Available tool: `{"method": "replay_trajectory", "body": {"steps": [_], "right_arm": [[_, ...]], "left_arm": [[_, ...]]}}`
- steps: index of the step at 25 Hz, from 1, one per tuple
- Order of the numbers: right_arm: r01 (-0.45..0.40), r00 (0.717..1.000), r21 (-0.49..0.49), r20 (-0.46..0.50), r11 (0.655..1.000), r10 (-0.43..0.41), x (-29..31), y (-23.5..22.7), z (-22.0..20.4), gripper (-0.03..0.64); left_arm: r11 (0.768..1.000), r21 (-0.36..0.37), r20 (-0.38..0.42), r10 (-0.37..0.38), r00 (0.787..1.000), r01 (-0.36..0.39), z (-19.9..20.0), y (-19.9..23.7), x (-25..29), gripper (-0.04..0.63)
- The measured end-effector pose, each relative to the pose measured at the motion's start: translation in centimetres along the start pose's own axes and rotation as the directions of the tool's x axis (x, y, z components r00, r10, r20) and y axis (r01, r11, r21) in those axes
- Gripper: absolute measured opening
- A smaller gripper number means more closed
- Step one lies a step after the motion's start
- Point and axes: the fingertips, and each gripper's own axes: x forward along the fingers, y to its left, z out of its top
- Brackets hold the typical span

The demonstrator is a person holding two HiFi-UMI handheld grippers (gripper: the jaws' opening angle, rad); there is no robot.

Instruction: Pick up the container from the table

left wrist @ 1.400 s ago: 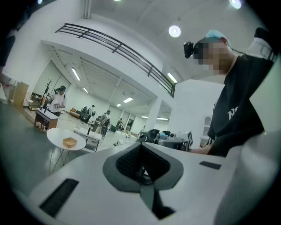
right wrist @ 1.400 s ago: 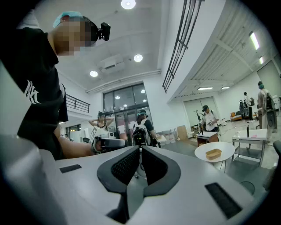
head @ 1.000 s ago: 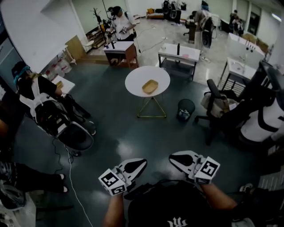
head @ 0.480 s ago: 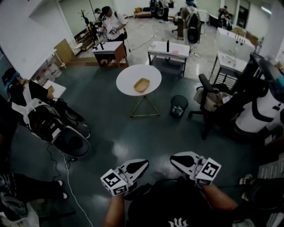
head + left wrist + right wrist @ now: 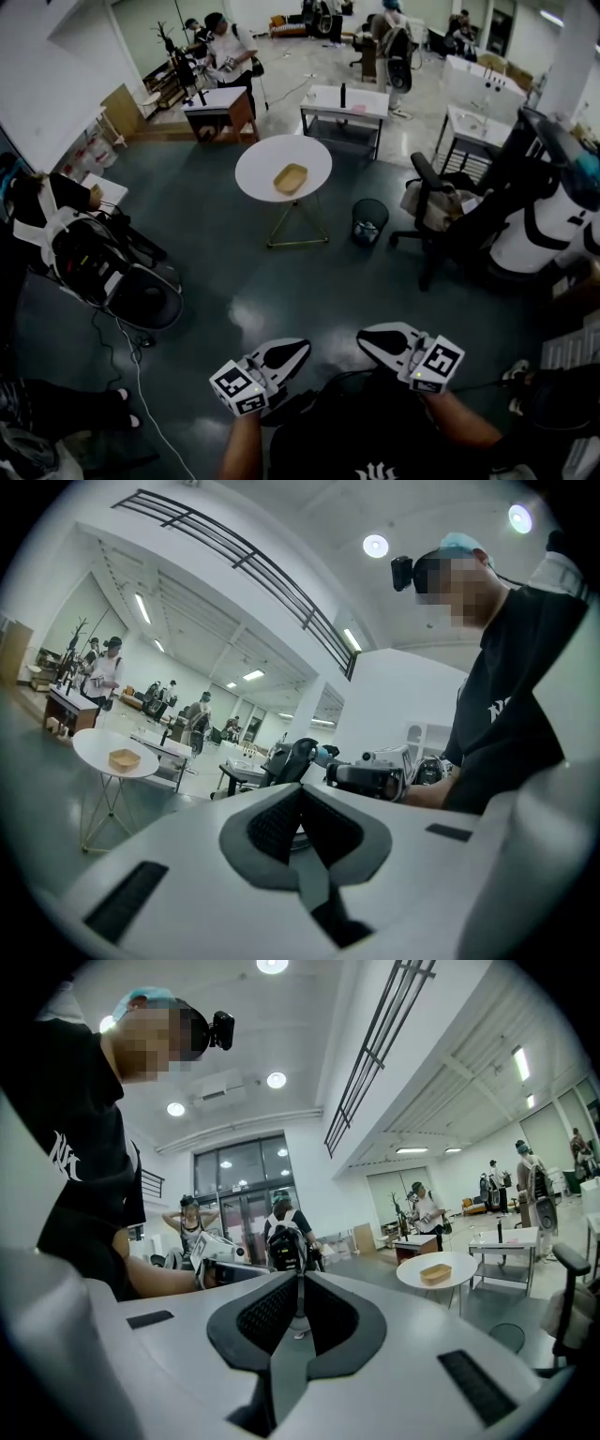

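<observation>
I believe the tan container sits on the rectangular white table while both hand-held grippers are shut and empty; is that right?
Not quite: the head view shows the container on the round white table, not a rectangular one. The rest holds: the left hand-held gripper and the right hand-held gripper are both shut and empty.

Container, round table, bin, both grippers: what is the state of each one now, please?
Round table: standing, one thing on it.
Container: upright on the round table, untouched.
Bin: upright on the floor beside the table.
Left gripper: fingers shut, empty.
Right gripper: fingers shut, empty.
</observation>
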Motion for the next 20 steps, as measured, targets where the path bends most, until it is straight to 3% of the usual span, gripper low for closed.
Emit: {"method": "replay_trajectory", "body": {"steps": [14, 20], "right_arm": [[-0.002, 0.999, 0.057, -0.04, 0.998, 0.005, 1.8, -2.5, -0.6, 0.046], [-0.022, 0.999, 0.08, -0.028, 0.997, 0.024, 3.0, -6.2, -0.5, 0.045]], "left_arm": [[0.998, -0.035, 0.02, 0.053, 0.998, -0.052, 0.5, 3.4, -0.1, 0.003], [0.996, -0.036, -0.003, 0.082, 0.997, -0.082, 1.0, 5.5, 1.7, 0.003]]}}
